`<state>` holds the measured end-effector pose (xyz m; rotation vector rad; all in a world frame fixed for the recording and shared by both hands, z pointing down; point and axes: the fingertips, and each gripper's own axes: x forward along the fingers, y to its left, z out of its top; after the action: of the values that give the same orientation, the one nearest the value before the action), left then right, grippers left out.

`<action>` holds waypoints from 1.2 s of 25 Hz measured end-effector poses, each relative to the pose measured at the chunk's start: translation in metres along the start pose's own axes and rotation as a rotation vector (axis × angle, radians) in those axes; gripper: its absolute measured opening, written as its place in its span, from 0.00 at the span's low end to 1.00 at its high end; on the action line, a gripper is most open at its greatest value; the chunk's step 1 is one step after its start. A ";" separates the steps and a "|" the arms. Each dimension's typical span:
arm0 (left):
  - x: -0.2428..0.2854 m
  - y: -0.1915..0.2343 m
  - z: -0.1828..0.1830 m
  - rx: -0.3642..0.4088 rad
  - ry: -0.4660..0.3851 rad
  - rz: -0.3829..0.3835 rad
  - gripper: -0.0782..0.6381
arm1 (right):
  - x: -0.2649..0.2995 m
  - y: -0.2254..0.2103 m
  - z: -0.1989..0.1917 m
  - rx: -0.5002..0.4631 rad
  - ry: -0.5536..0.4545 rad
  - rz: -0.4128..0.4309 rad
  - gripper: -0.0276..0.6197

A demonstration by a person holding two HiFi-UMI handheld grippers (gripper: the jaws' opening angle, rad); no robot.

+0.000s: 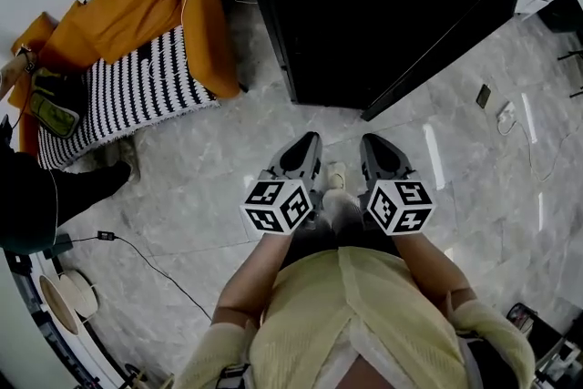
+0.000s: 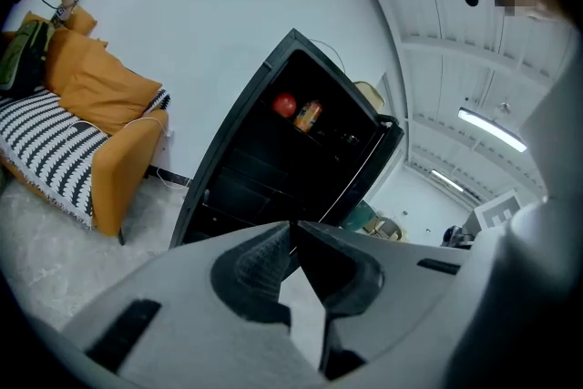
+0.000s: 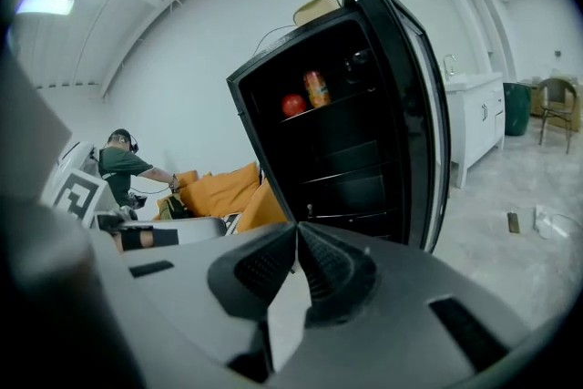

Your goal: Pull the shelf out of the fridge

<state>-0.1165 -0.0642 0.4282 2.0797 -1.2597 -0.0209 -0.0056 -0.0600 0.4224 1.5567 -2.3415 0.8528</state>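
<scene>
Though the left claw (image 1: 309,141) and right claw (image 1: 372,143) are clenched empty, the shelf (image 3: 351,99) sits at twelve o'clock inside the open fridge (image 1: 383,23). It is probably stiff and slippery, best gripped at its front edge.

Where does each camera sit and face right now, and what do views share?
Head view: on the head, looking steeply down at floor and open fridge; shows left gripper, right gripper, forearms.
Left gripper view: on the left gripper, looking along its shut jaws toward the fridge and sofa.
Right gripper view: on the right gripper, looking along its shut jaws into the fridge.
Shared: all show the fridge; both gripper views show the red item and can on its shelf.
</scene>
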 end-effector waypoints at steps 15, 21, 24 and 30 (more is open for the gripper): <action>0.075 0.028 0.013 0.019 0.017 0.036 0.17 | 0.067 -0.057 0.014 0.095 -0.036 -0.081 0.09; 0.102 0.042 0.021 0.030 0.016 0.051 0.17 | 0.092 -0.078 0.019 0.120 -0.056 -0.119 0.09; 0.117 0.050 0.024 0.026 0.002 0.064 0.17 | 0.107 -0.088 0.022 0.146 -0.075 -0.136 0.09; 0.146 0.067 0.028 -0.014 -0.012 0.066 0.17 | 0.137 -0.103 0.043 0.190 -0.153 -0.163 0.09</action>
<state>-0.1013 -0.2134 0.4918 2.0278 -1.3316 -0.0121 0.0343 -0.2192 0.4870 1.9228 -2.2482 0.9727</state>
